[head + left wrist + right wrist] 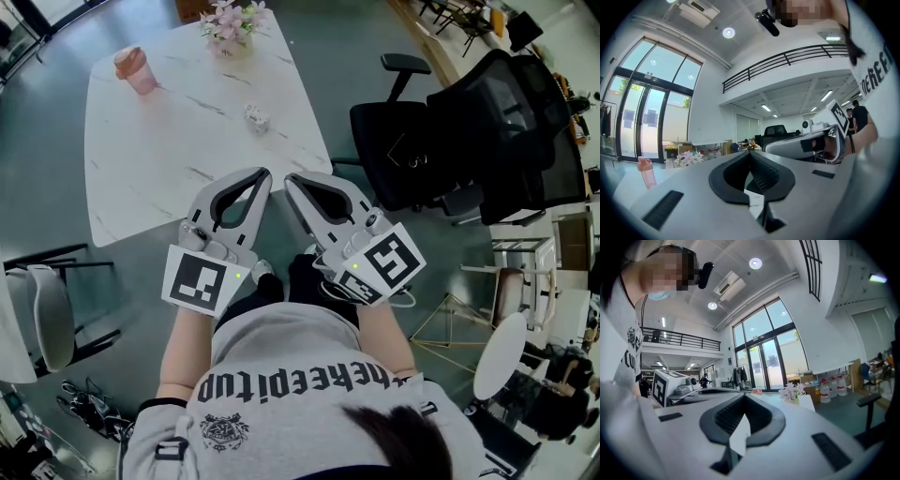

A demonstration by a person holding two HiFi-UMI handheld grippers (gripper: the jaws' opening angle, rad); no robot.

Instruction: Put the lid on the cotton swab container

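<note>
**Barely begun: both grippers empty, container far across the table**

Nothing of the task looks done yet. The left gripper [260, 174] and right gripper [292, 178] hang side by side close to the person's body, short of the near edge of the table [169, 159], tips aimed toward it. In the left gripper view the left gripper's [750, 153] jaws meet at the tips with nothing between them. The right gripper [744, 396] shows the same in its own view: jaws together and nothing held.

The container [136, 68], a pink cup-like thing, stands at the table's far left corner, well apart from both grippers. It also shows low at the left of the left gripper view [645, 170], small and soft. It stands upright, long axis vertical and top facing up. That suits a lid coming straight down onto it. A darker band rings its top, but I cannot tell whether that is a rim, the contents or a lid already in place.

A small white thing [256, 117] lies alone near the table's middle, nearer the grippers than the container is. It may be the lid, though it is too small to be sure. Flowers [232, 23] stand at the far edge.

By my reading the whole job is left: reach in, pick up the lid, carry it to the container and seat it.
</note>
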